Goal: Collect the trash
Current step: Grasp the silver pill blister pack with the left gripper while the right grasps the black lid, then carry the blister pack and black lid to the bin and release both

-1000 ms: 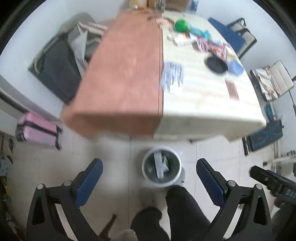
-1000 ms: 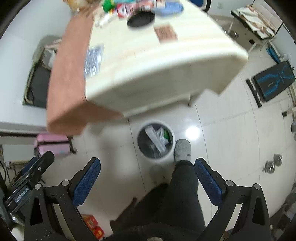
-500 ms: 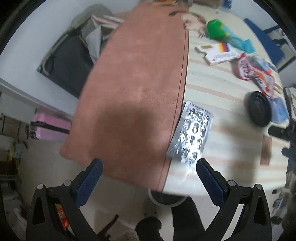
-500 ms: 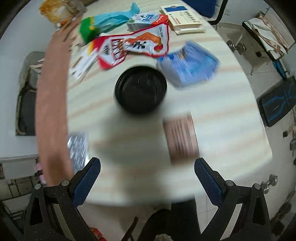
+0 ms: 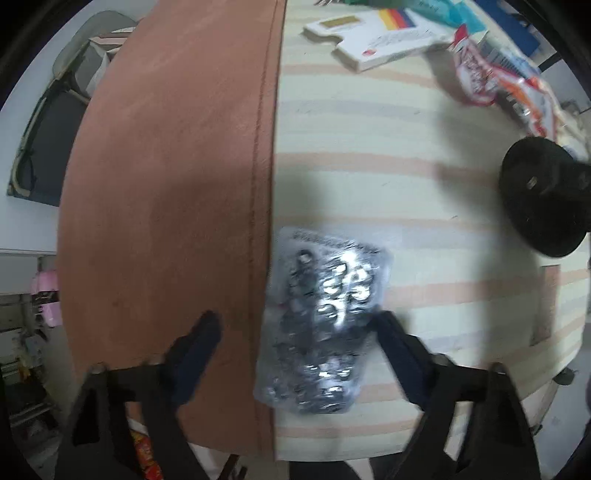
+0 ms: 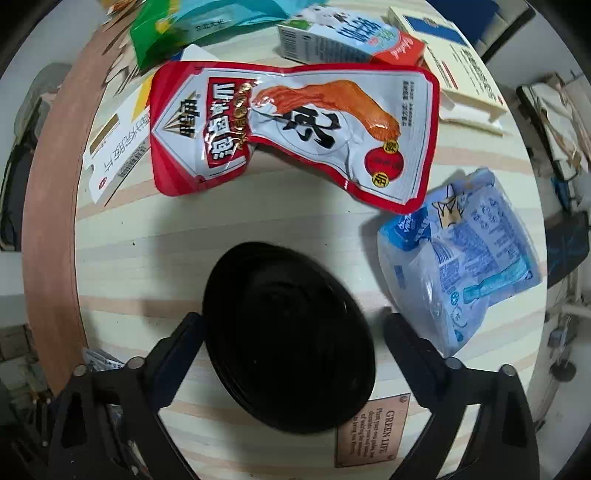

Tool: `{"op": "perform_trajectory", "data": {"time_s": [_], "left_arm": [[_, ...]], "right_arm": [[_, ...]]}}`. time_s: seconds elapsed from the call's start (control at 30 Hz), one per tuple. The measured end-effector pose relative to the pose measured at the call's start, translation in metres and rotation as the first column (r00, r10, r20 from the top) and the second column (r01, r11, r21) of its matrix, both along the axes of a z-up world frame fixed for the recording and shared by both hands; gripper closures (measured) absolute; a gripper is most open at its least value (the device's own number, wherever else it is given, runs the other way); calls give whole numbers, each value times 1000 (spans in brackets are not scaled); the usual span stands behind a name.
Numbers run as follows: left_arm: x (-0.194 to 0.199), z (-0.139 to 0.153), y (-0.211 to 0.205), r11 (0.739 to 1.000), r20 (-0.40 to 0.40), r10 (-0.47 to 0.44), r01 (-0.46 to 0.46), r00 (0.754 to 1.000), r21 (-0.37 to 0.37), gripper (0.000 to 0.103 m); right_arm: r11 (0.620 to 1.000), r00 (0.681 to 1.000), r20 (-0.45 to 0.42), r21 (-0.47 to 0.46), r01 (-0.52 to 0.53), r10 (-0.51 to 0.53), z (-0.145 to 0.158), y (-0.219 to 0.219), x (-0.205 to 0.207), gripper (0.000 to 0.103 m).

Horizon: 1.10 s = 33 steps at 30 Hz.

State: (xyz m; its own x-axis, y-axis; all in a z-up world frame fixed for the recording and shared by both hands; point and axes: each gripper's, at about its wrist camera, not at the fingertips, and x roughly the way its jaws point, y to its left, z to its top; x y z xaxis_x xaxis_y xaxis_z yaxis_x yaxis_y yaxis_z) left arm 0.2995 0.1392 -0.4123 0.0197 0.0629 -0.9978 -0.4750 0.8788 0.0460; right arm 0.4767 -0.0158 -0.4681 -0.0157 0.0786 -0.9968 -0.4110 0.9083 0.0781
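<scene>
Foil blister pack (image 5: 325, 325) now lies between the left gripper (image 5: 295, 328)'s open jaws, the black lid (image 6: 288, 339) between the right gripper (image 6: 291, 328)'s; both have dropped to the desk (image 5: 369, 166), ready to grasp

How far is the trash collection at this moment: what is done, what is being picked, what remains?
Done: nothing here shows it; no bin is in view. In hand: nothing is gripped. The open left gripper straddles the blister pack, and the open right gripper straddles the black lid. Left: the red wrapper, blue bag, green bag and cartons lie on the table.
</scene>
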Motion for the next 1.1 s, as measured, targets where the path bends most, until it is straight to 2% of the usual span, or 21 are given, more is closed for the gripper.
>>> {"op": "perform_trajectory", "data": {"time_s": [0.07, 0.13, 0.2, 0.3, 0.47, 0.5, 0.53, 0.73, 0.97, 1.1], "left_arm": [[0, 1, -3, 1000, 2, 3, -3, 1000, -6, 35], [-1, -1, -8, 1000, -16, 4, -4, 1000, -8, 34], [-3, -9, -15, 999, -30, -11, 9, 999, -49, 32], [-5, -9, -13, 999, -18, -10, 9, 1000, -45, 29], [1, -8, -14, 999, -19, -33, 32, 999, -40, 33], [1, -7, -15, 999, -11, -31, 30, 999, -44, 39], [2, -6, -14, 998, -7, -26, 25, 1000, -52, 40], [-5, -3, -14, 998, 10, 16, -15, 1000, -56, 40], [-27, 13, -3, 996, 59, 77, -74, 995, -44, 40], [-41, 26, -5, 994, 90, 104, -103, 990, -23, 40]], "right_arm": [[1000, 1000, 19, -20, -15, 15, 2, 1, -2, 22], [1000, 999, 25, -15, -22, 23, 6, -4, -3, 29], [1000, 1000, -8, 8, -13, 13, 7, -11, -3, 29], [999, 998, -53, 37, -21, 23, 7, -17, -1, 23], [998, 998, -45, 25, -53, 54, 7, -10, 2, 20], [998, 997, -40, 17, -61, 62, 7, -9, 1, 19], [998, 997, -34, 4, -66, 66, 7, -9, -2, 19], [999, 999, -4, 12, -51, 51, 13, -6, -14, 25], [998, 999, -12, 60, -33, 34, 29, -35, -26, 25], [995, 999, -2, 80, -54, 54, 37, -48, -51, 25]]}}
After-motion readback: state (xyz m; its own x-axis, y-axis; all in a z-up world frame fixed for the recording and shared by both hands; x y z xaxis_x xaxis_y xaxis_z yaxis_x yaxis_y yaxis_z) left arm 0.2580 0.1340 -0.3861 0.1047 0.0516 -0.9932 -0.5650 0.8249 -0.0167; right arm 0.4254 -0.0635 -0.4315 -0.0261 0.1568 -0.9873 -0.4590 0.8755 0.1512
